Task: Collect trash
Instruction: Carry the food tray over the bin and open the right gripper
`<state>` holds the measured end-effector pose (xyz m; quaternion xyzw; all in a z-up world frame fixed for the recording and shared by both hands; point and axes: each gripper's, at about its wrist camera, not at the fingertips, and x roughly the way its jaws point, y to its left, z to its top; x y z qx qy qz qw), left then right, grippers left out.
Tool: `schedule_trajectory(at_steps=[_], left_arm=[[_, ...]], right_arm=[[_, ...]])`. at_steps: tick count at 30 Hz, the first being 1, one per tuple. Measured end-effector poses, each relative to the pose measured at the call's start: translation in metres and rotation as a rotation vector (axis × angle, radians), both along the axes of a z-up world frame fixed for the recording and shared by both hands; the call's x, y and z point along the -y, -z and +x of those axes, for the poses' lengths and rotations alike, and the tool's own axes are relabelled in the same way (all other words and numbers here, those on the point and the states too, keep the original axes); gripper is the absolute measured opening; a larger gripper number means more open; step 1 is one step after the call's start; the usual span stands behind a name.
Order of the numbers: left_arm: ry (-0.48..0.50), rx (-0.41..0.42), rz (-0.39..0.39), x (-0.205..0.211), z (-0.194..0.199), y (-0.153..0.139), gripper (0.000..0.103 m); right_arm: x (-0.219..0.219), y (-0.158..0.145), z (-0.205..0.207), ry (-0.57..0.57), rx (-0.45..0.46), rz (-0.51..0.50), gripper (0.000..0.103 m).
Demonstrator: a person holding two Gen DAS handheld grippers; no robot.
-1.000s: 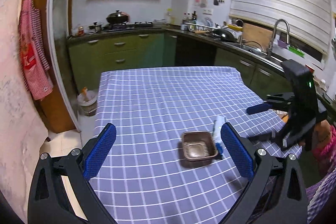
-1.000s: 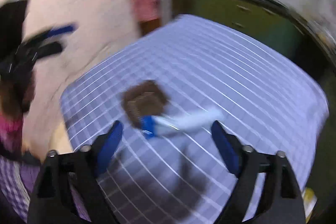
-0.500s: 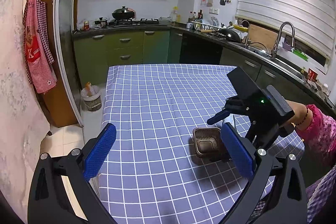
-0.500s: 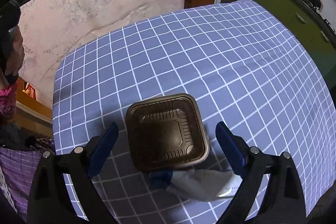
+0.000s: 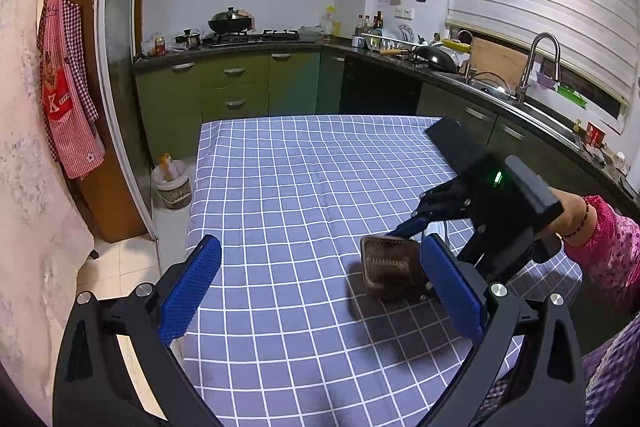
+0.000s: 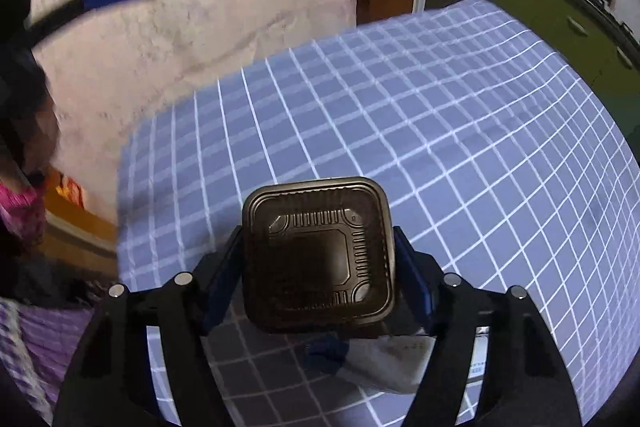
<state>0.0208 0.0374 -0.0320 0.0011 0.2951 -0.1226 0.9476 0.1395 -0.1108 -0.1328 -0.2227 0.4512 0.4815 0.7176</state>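
Note:
A brown plastic food tray point(image 6: 318, 255) sits between the blue pads of my right gripper point(image 6: 318, 239), whose jaws are closing and press on its two sides. In the left wrist view the tray point(image 5: 390, 263) is tipped up on edge, its hollow side facing me, with the right gripper's upper finger point(image 5: 408, 225) at its top rim. A white tube with a blue cap point(image 6: 384, 359) lies on the checked tablecloth point(image 6: 440, 107) just under the tray. My left gripper point(image 5: 320, 243) hangs open over the near part of the cloth, left of the tray, with nothing between its fingers.
A person's pink sleeve point(image 5: 600, 239) reaches in from the right. The table's left edge drops to a tiled floor with a small bucket point(image 5: 172, 183). Green kitchen cabinets point(image 5: 236, 95) stand beyond the table's far edge. A marbled wall point(image 6: 200, 7) lies past the left side.
The right gripper came down around the brown tray and narrowed onto its sides. The tray went from lying flat to tipped up. The left gripper stayed about where it was.

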Motion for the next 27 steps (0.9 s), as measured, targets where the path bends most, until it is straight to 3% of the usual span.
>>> schedule_trajectory(at_steps=[8, 13, 14, 18, 22, 27], left_arm=[[0.039, 0.005, 0.016, 0.016, 0.002, -0.003, 0.098], [0.094, 0.000, 0.012, 0.035, 0.009, -0.002, 0.098], [0.110, -0.003, 0.012, 0.041, 0.012, -0.002, 0.098], [0.166, -0.019, 0.017, 0.063, 0.023, 0.003, 0.098], [0.217, -0.037, 0.018, 0.088, 0.033, 0.009, 0.098], [0.281, -0.051, 0.046, 0.117, 0.040, 0.010, 0.098]], right_arm=[[0.072, -0.060, -0.009, 0.193, 0.045, 0.194, 0.067], [0.170, -0.075, -0.032, 0.441, 0.111, 0.167, 0.068], [0.204, -0.076, -0.038, 0.532, 0.118, 0.168, 0.068], [0.313, -0.065, -0.059, 0.846, 0.101, 0.146, 0.068], [0.404, -0.034, -0.084, 1.136, 0.078, 0.058, 0.069], [0.459, -0.002, -0.105, 1.290, 0.036, -0.013, 0.069]])
